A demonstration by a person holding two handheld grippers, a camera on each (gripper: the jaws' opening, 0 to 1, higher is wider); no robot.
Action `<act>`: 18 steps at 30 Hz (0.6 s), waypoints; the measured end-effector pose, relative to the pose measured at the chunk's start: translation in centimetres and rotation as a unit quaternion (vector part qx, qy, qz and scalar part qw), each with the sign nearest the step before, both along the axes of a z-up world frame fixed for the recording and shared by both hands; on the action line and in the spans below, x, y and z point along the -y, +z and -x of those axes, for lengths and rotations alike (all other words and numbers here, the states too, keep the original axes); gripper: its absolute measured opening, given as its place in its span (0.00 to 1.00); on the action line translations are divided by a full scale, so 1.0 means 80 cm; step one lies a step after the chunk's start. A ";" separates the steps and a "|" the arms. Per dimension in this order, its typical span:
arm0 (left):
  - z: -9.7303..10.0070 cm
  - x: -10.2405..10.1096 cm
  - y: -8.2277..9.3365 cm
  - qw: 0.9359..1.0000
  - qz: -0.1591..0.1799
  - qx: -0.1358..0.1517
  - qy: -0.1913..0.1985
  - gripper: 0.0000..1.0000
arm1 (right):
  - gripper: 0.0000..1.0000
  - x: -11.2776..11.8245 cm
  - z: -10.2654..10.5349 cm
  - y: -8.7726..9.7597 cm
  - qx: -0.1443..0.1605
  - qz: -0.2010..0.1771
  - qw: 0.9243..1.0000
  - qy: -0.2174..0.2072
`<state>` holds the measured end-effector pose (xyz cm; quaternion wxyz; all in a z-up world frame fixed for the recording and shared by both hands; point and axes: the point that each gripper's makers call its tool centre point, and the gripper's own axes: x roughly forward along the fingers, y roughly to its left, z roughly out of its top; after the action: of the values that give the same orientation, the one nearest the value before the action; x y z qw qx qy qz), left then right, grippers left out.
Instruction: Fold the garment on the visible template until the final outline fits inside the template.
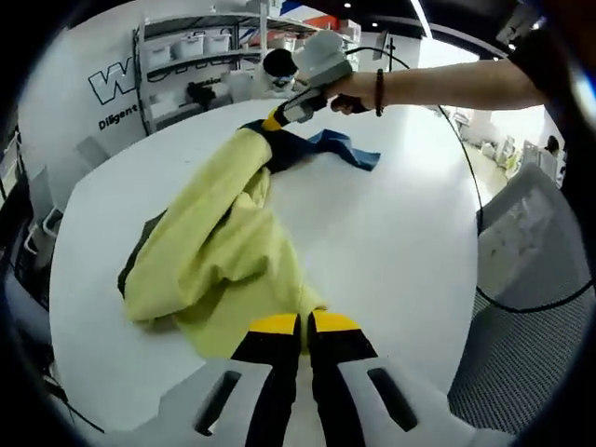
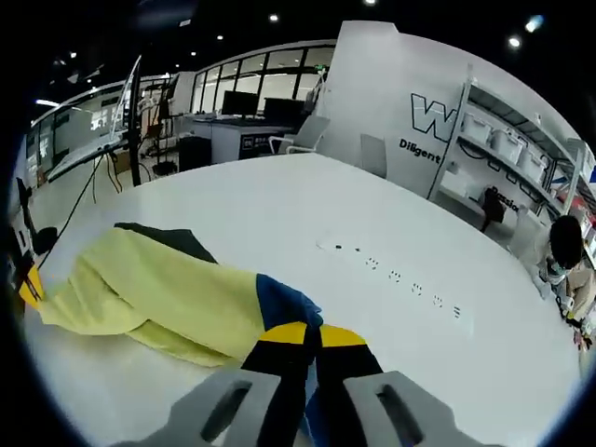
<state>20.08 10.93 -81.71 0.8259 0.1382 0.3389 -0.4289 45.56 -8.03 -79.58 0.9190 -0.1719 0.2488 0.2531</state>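
Note:
A yellow garment (image 1: 219,251) with dark blue parts (image 1: 346,149) lies rumpled on the white table (image 1: 400,242). My left gripper (image 1: 305,323) is shut on the garment's near yellow edge. At the far end my right gripper (image 1: 273,121), held by a person's hand (image 1: 346,93), is shut on the garment where yellow meets blue. In the right gripper view, my right gripper (image 2: 305,333) pinches the blue part (image 2: 279,303), and the yellow cloth (image 2: 149,289) stretches off to the left, towards the yellow tip of the left gripper (image 2: 28,284). A dark layer (image 2: 172,237) shows under the yellow.
A row of small marks (image 2: 400,276) runs across the table (image 2: 279,205). A black cable (image 1: 470,177) curves over the table's right side, next to a mesh chair (image 1: 531,345). Shelves with bins (image 1: 191,65) and a seated person (image 2: 566,256) are beyond the table.

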 end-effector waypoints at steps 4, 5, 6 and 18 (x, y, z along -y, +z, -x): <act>0.029 0.012 0.003 0.998 0.026 -0.033 -0.043 0.04 | 0.00 0.012 -0.014 0.001 -0.001 -0.001 1.000 -0.021; 0.037 0.016 0.004 0.997 0.039 -0.046 -0.050 0.04 | 0.00 0.014 -0.016 0.001 -0.002 -0.004 1.000 -0.025; 0.043 0.017 0.003 0.996 0.043 -0.056 -0.054 0.04 | 0.00 0.018 -0.019 0.001 -0.005 -0.003 0.999 -0.032; 0.091 0.024 0.001 0.979 0.081 -0.144 -0.118 0.04 | 0.00 0.031 -0.021 -0.020 -0.027 0.004 0.998 -0.052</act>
<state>12.80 9.01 -81.59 0.7205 0.0462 0.4001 -0.5645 47.23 -10.52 -81.14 0.9231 -0.1557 0.2836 0.2080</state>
